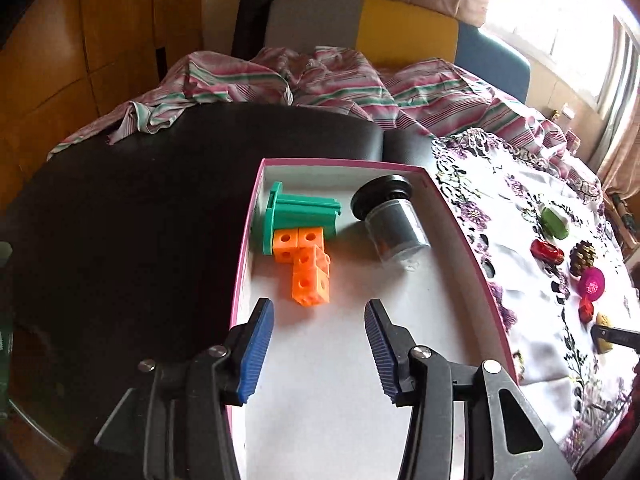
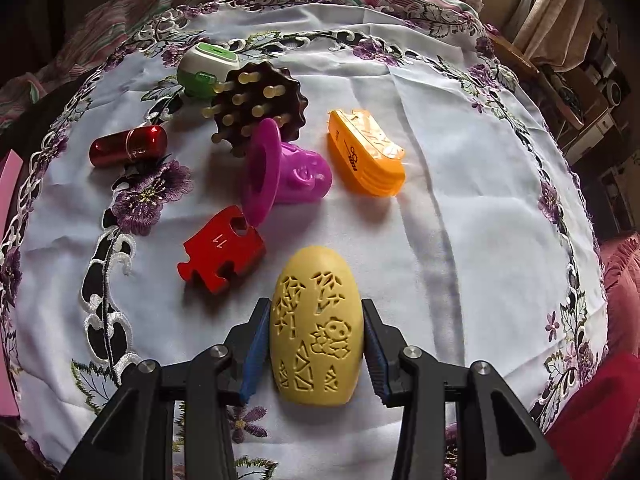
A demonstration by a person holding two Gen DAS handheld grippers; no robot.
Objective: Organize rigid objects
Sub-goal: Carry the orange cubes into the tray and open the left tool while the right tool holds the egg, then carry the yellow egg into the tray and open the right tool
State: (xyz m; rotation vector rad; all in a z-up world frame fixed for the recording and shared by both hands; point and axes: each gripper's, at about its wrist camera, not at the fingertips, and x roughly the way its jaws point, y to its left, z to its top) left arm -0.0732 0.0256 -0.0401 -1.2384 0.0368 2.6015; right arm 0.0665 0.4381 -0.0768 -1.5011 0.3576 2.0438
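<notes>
On my right wrist view, the right gripper point(image 2: 316, 344) has its blue pads against both sides of the yellow oval block point(image 2: 317, 332) — it is clamped on that block, which lies lengthwise between the fingers on the embroidered white cloth point(image 2: 460, 240). Its carved face points up. Just beyond it to the left lies a red puzzle piece point(image 2: 222, 254) marked with the number 11, touching the rim of a magenta flanged piece point(image 2: 280, 172) lying on its side. To the right of that sits an orange ridged piece point(image 2: 366, 152), apart from the others. Further back I see a dark brown scalloped disc point(image 2: 260, 108) studded with pale pegs, tilted against the magenta piece, a glossy red capsule point(image 2: 128, 146) off to the left, and farthest a green-and-white rounded case point(image 2: 206, 70).

On my left wrist view, the left gripper point(image 1: 320, 344) hangs wide open over the near part of the pink-edged white box point(image 1: 452, 280), holding nothing. Ahead of it in the box lie linked orange cubes point(image 1: 306, 264), touching a teal flanged piece point(image 1: 296, 216) behind them — and to the right, separate, a dark cylindrical jar point(image 1: 390, 220) on its side. The box sits on a black tabletop point(image 1: 120, 220), with striped bedding point(image 1: 320, 80) beyond.
</notes>
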